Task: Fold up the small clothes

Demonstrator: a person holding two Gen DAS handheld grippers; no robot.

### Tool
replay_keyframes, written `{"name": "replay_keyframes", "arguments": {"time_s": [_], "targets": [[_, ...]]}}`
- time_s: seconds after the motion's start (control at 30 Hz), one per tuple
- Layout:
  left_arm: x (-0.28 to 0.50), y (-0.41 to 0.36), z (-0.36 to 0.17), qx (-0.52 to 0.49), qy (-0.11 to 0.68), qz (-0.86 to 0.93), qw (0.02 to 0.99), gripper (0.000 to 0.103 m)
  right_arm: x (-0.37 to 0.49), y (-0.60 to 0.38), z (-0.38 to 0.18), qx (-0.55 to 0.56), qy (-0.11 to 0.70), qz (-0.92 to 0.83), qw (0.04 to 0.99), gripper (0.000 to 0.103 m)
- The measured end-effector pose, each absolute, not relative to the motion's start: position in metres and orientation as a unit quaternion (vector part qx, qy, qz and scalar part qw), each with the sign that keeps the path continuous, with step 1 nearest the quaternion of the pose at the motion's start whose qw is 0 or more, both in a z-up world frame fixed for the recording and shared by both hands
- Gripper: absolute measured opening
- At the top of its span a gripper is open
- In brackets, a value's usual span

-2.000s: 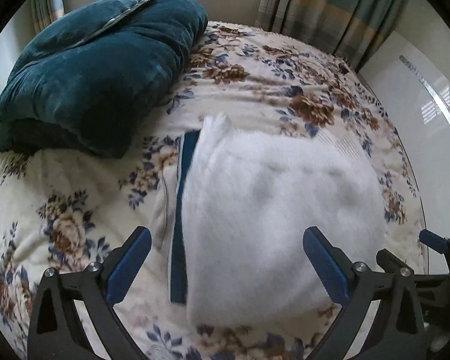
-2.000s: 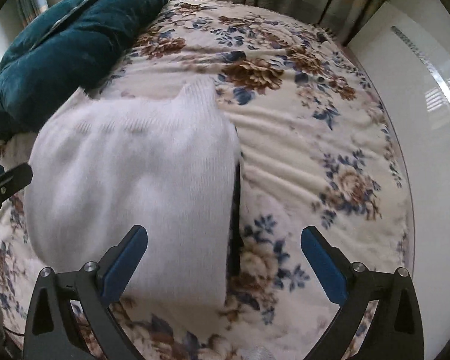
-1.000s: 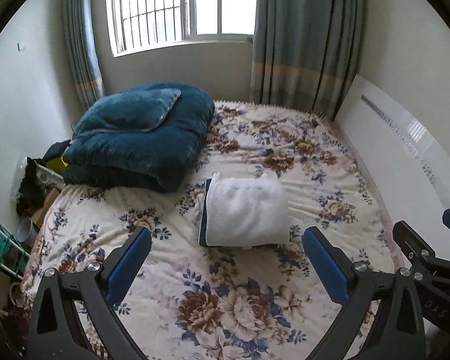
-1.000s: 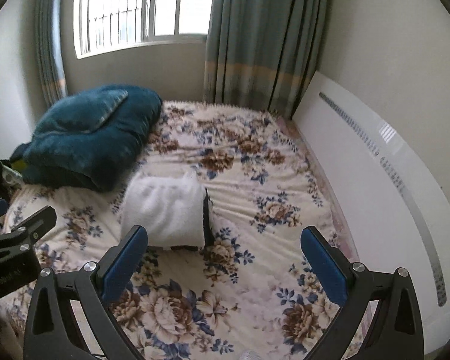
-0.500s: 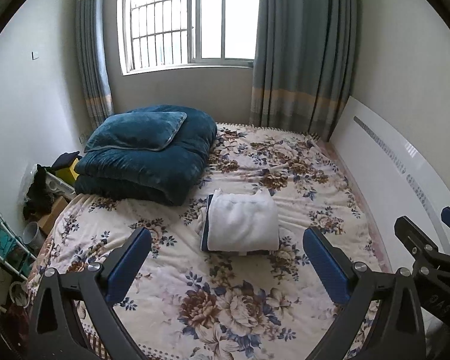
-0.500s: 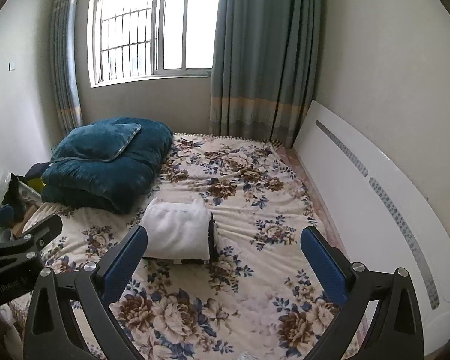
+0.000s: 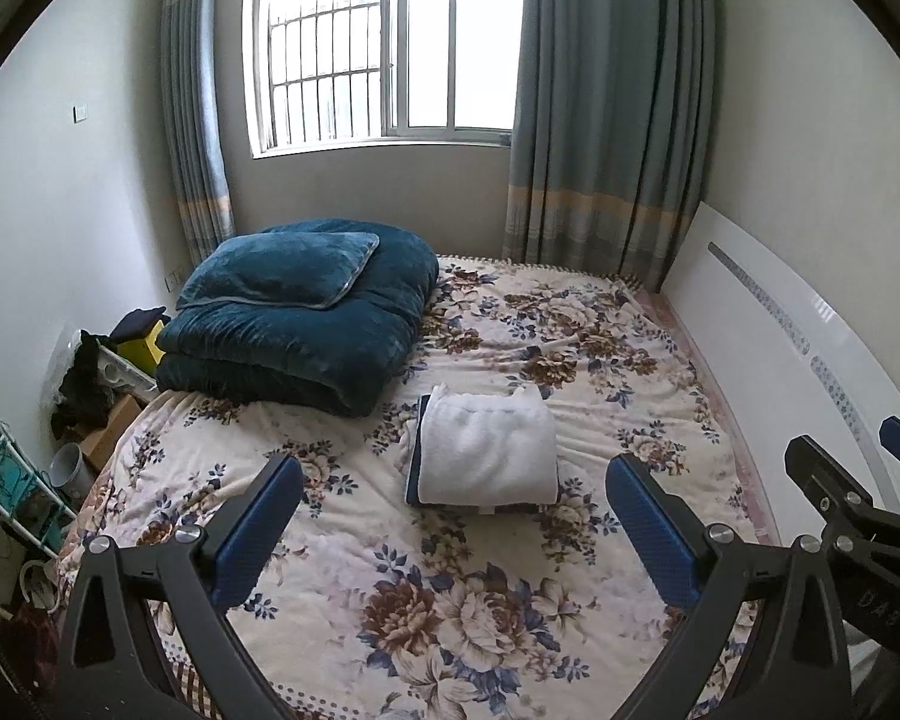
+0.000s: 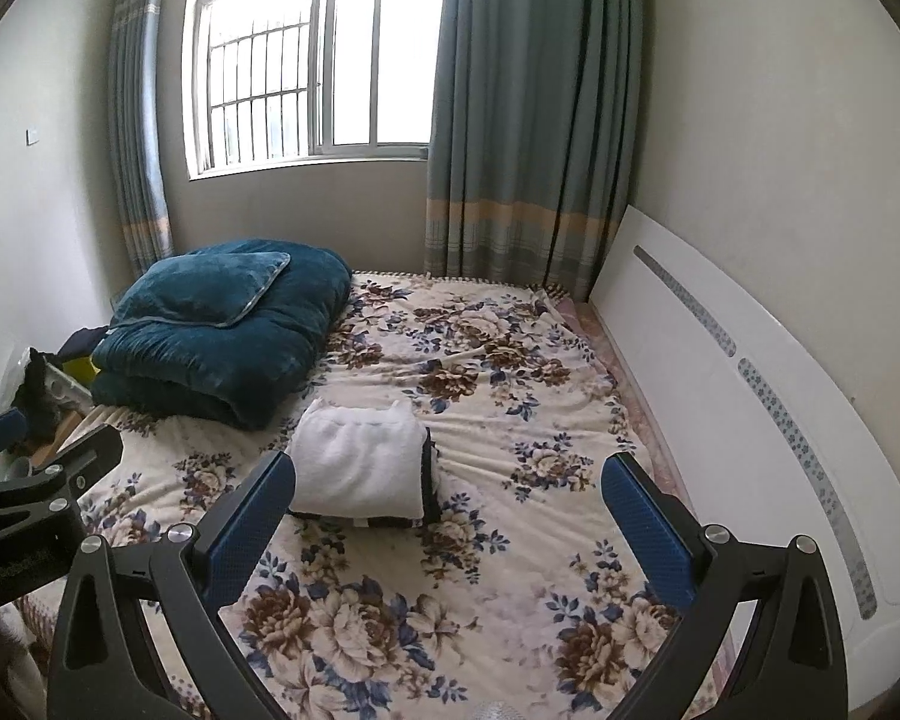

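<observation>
A folded white garment (image 7: 487,451) with a dark blue edge lies flat in the middle of the floral bed (image 7: 570,324). It also shows in the right wrist view (image 8: 360,461). My left gripper (image 7: 450,516) is open and empty, held well back from the garment above the bed's near end. My right gripper (image 8: 447,510) is open and empty too, equally far back. The right gripper's fingers (image 7: 834,480) show at the right edge of the left wrist view, and the left gripper's fingers (image 8: 48,468) at the left edge of the right wrist view.
A folded teal quilt with a pillow (image 7: 300,312) sits at the bed's far left corner. A white headboard panel (image 8: 750,396) runs along the right wall. Clutter and a rack (image 7: 6,480) stand on the floor at the left. Window and curtains are at the back.
Both grippers have pulled far back and up from the folded garment, which now lies small in the middle of the bed. Both stayed open.
</observation>
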State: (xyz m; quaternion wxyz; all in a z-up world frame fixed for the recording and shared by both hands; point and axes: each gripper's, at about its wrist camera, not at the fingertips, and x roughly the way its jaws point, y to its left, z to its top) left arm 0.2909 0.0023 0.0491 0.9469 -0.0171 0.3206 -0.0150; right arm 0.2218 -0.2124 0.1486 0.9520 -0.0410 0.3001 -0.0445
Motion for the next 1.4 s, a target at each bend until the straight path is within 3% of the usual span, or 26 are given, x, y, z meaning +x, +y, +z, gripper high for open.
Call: {"name": "replay_keyframes", "arguments": {"time_s": [1.4], "targets": [[0.274, 0.014, 0.059, -0.017, 0.315, 0.01, 0.949, 0.103, 0.218, -0.204, 0.152, -0.038, 0.305, -0.025, 0.951, 0.103]]}}
